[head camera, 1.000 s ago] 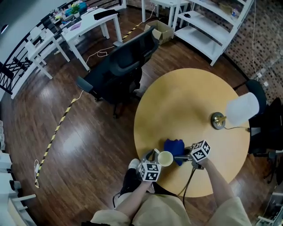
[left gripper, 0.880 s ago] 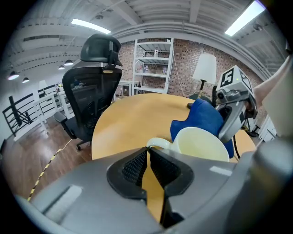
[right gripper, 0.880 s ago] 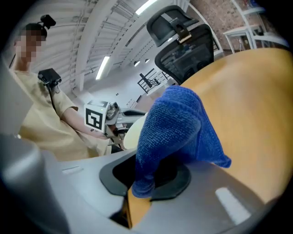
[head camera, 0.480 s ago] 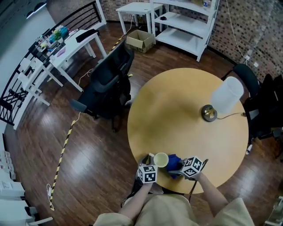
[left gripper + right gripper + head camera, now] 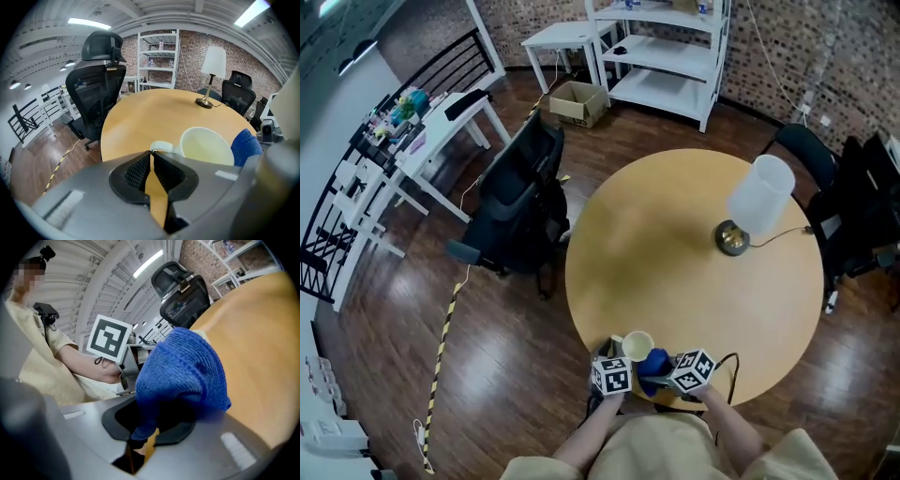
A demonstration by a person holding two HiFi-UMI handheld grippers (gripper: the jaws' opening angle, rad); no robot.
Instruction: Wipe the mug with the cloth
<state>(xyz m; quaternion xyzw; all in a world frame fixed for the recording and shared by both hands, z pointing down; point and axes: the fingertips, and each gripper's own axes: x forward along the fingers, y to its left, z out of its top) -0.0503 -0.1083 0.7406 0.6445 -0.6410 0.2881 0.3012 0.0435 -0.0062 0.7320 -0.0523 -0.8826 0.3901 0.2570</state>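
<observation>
Evidently to steady it for wiping, the left gripper (image 5: 151, 152) was clenched on the handle of the cream mug (image 5: 206, 146), holding it at the near edge of the round bench (image 5: 675, 244). The right gripper (image 5: 143, 430) gripped a blue cloth (image 5: 183, 366) by a fold, leaving a bunched wad free just beside the mug's wall, probably as the wiping pad.

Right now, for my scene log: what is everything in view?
table: one, tan, centre
mug: one, cream, table's near edge
cloth: one, blue, beside mug
lamp: one, white shade, on table's right
chair: two or more, black, around table
box: one, brown, floor beyond
shelf: one, white, by brick wall
desk: one, white, far left
left gripper: one, grey, shut on mug's handle
right gripper: one, grey, shut on cloth
</observation>
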